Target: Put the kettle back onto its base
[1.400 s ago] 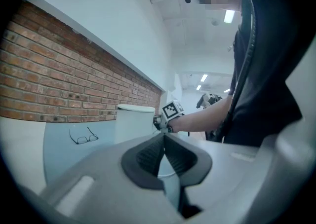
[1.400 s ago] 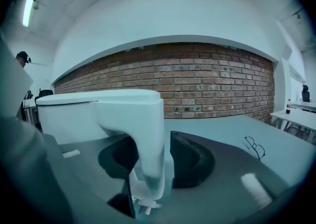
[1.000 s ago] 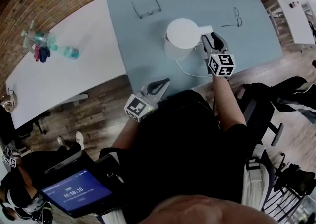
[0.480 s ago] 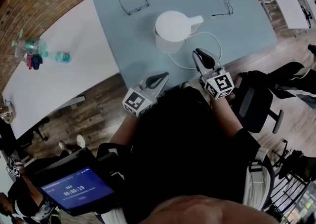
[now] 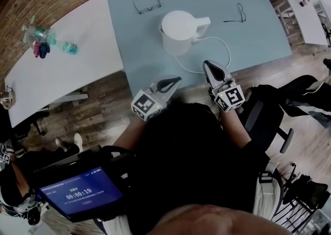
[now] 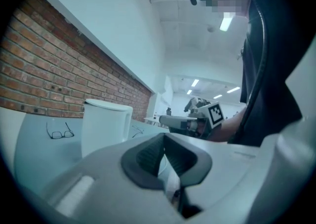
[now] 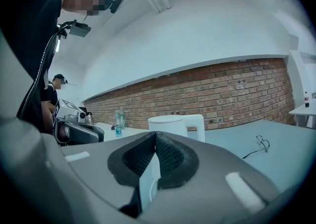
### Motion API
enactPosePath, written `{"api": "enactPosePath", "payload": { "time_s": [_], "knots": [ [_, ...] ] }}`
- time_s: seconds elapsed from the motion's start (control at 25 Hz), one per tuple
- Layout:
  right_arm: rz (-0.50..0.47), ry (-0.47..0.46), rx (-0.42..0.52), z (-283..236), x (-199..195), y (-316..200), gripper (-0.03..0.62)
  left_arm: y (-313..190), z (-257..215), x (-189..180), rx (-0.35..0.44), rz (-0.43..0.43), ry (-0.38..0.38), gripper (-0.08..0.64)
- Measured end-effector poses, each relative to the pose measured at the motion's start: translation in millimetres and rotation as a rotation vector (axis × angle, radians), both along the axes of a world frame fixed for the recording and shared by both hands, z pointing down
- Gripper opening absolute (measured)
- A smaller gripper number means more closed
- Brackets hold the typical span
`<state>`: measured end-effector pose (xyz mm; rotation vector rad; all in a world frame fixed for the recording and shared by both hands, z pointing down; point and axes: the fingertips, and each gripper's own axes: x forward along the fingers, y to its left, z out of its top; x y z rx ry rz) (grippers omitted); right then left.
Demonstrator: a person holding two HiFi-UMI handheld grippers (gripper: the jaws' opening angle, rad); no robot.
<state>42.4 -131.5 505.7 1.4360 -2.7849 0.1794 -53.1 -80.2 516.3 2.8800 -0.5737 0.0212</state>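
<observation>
Left claw [image 5: 173,81] hangs just off the near edge of the blue-grey bench [image 5: 258,27], jaws pressed together with nothing between them. Ahead of it, about mid-bench, the white kettle [image 5: 178,32] stands upright with its handle to the right. A cord [image 5: 220,42] loops out from under it, and its base cannot be made out. Further right, the right claw [image 5: 209,65] sits near the same bench edge, well apart from the kettle, also closed and empty.

Only the head view shows the cord loop and a lit tablet [image 5: 80,195] low at the left. The left gripper view alone shows the right claw [image 6: 197,117] side-on beyond the kettle [image 6: 106,124]. The right gripper view, over its own shut jaws [image 7: 154,136], takes in the kettle [image 7: 173,123], two bottles [image 7: 118,122] on the far white bench and a person [image 7: 52,94] standing behind.

A second ago the right claw stood at the kettle's handle with jaws wide; since then it has drawn back and closed, while the kettle stays between the same two pairs of glasses
</observation>
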Motion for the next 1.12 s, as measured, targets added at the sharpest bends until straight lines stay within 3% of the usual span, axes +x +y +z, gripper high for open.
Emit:
{"api": "enactPosePath", "payload": {
  "time_s": [0.52, 0.8, 1.12],
  "knots": [
    [-0.218, 0.072, 0.026, -7.7, 23.2, 97.9, 0.005, 84.9, -8.0, 62.3, -0.008, -0.053, 0.012, 0.002],
    [-0.326, 0.073, 0.026, 1.4, 35.9, 170.9, 0.005, 151.3, 1.2, 84.6, 0.040, -0.085, -0.055, 0.002],
    [-0.393, 0.063, 0.072, -5.1, 33.4, 213.0, 0.005, 189.6, -0.1, 87.1, 0.058, -0.110, -0.099, 0.002]
  ]
}}
